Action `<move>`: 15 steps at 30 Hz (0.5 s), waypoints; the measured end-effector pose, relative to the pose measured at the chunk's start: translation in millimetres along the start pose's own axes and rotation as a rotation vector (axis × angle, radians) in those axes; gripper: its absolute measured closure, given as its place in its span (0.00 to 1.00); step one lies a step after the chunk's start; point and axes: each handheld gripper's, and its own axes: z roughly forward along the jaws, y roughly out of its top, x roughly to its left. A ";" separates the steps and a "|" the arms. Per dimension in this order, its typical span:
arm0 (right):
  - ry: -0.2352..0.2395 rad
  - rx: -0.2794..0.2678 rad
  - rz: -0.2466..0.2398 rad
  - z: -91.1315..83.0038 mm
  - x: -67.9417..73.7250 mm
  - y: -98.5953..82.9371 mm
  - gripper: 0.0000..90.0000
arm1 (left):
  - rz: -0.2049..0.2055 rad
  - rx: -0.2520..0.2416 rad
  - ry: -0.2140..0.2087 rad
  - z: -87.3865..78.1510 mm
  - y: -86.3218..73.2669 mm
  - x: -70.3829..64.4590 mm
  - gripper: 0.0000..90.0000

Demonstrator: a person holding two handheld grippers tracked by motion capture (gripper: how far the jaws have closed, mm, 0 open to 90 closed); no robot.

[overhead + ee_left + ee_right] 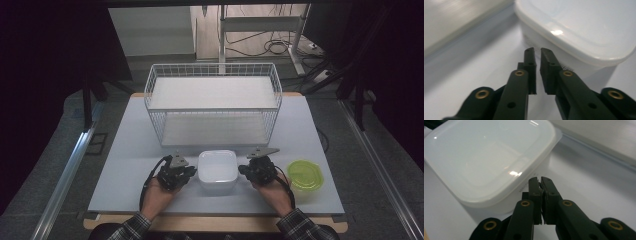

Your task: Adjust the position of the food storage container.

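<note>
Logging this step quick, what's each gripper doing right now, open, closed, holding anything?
Left gripper: nearly closed, holding nothing, beside the white container.
Right gripper: closed, holding nothing, tips at the container's side.

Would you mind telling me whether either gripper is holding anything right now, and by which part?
Nothing is held. The left gripper and right gripper flank the white container, jaws nearly closed on nothing.

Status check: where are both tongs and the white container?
Left tongs and right tongs shut, empty, flanking white lidded container. Wire basket just behind it. Green lid off right.
</note>
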 end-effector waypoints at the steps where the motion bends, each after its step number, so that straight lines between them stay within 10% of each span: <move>1: -0.013 -0.006 -0.006 -2.7 0.2 -0.3 0.94 | -0.007 -0.016 -0.005 -5.6 -2.4 3.3 0.88; 15: 0.002 -0.055 -0.027 -33.6 2.7 -16.7 0.46 | -0.017 -0.046 -0.062 -29.8 -26.4 -0.5 0.25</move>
